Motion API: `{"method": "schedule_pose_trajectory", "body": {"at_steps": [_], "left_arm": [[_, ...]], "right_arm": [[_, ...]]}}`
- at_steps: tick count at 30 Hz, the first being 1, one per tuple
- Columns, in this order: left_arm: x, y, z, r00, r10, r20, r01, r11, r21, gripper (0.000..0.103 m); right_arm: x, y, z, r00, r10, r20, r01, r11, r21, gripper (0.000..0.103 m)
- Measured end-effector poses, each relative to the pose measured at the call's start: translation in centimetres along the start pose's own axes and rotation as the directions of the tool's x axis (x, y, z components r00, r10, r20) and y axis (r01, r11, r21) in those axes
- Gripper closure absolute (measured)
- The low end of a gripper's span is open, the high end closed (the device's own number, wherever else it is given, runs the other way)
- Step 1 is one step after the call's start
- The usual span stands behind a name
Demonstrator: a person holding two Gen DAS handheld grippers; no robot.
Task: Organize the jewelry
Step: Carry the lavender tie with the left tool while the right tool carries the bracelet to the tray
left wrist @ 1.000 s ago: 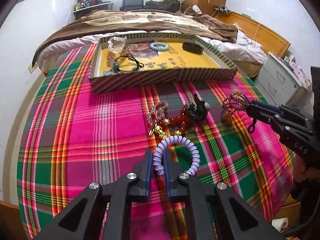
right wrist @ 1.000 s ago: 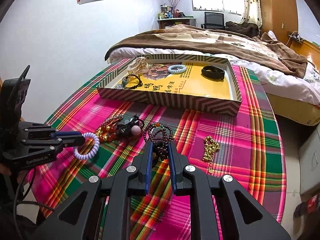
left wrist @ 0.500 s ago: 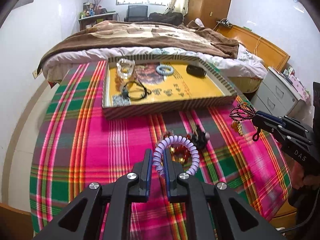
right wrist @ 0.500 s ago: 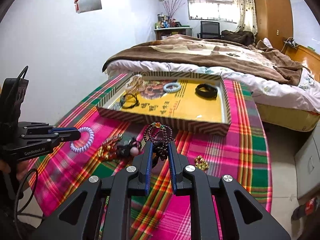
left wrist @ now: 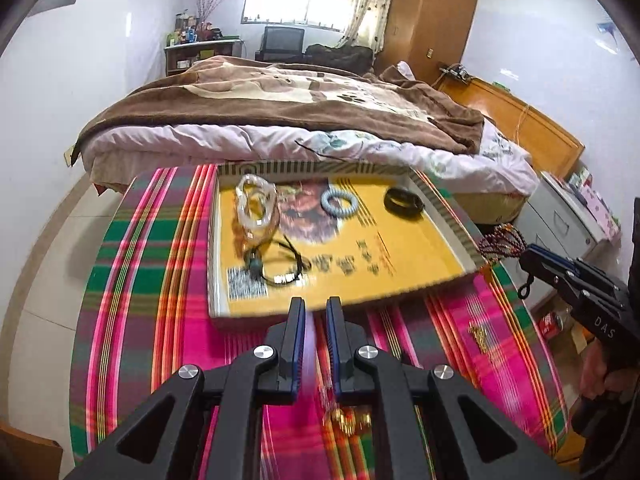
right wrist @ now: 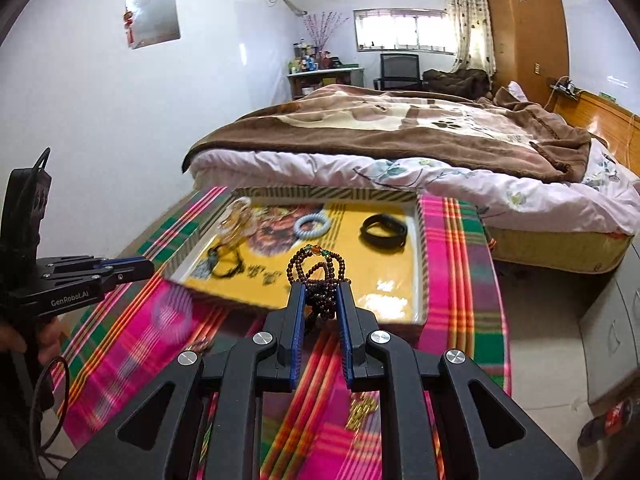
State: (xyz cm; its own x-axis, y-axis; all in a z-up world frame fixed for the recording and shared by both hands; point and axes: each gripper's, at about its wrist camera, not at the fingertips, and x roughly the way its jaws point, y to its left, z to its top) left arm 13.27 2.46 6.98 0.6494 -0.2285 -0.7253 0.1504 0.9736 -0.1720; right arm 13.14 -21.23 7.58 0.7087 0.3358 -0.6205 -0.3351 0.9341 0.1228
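Note:
My left gripper [left wrist: 315, 304] is shut on a lilac coil bracelet [left wrist: 309, 344], which shows as a blurred streak between its fingers and hangs below its tip as a blurred ring [right wrist: 172, 314]. The gripper hovers at the near edge of the striped tray [left wrist: 312, 168]. My right gripper [right wrist: 320, 292] is shut on a dark beaded bracelet [right wrist: 318, 272], held above the tray's [right wrist: 420, 248] near half. The yellow-bottomed tray holds a clear bracelet [left wrist: 256, 208], a pale blue coil bracelet [left wrist: 338, 204], a black band [left wrist: 404, 202] and a black cord necklace [left wrist: 280, 264].
A gold chain [right wrist: 362, 410] and a small heap of gold and red jewelry [left wrist: 348, 420] lie on the plaid cloth [left wrist: 152, 280] in front of the tray. A bed [right wrist: 400, 128] stands just behind the table, a grey drawer cabinet [left wrist: 560, 220] to the right.
Both grippers have risen and moved forward toward the tray, each keeping its bracelet. The jewelry heap on the cloth has dropped to the bottom of the left wrist view.

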Motion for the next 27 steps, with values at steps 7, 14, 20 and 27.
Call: {"method": "schedule_pose_trajectory", "body": {"at_steps": [7, 14, 20, 27], "left_arm": [[2.4, 0.8, 1.7, 1.000, -0.012, -0.017, 0.012, 1.000, -0.022, 0.092], [2.2, 2.3, -2.6, 0.996, 0.005, -0.093, -0.006, 1.000, -0.001, 0.088], [1.3, 2.2, -5.8, 0.990, -0.058, -0.127, 0.060, 0.998, 0.009, 0.062], [1.9, 0.2, -8.2, 0.974, -0.094, -0.204, 0.105, 0.993, 0.047, 0.054]], "right_arm": [[2.4, -1.7, 1.3, 1.000, -0.020, -0.016, 0.020, 0.999, 0.047, 0.087], [2.6, -1.0, 0.3, 1.000, 0.005, -0.022, -0.004, 1.000, 0.029, 0.087], [0.3, -0.3, -0.6, 0.999, 0.040, 0.014, -0.040, 0.999, 0.025, 0.087], [-2.8, 0.3, -1.6, 0.997, 0.059, 0.056, -0.060, 0.998, 0.009, 0.087]]}}
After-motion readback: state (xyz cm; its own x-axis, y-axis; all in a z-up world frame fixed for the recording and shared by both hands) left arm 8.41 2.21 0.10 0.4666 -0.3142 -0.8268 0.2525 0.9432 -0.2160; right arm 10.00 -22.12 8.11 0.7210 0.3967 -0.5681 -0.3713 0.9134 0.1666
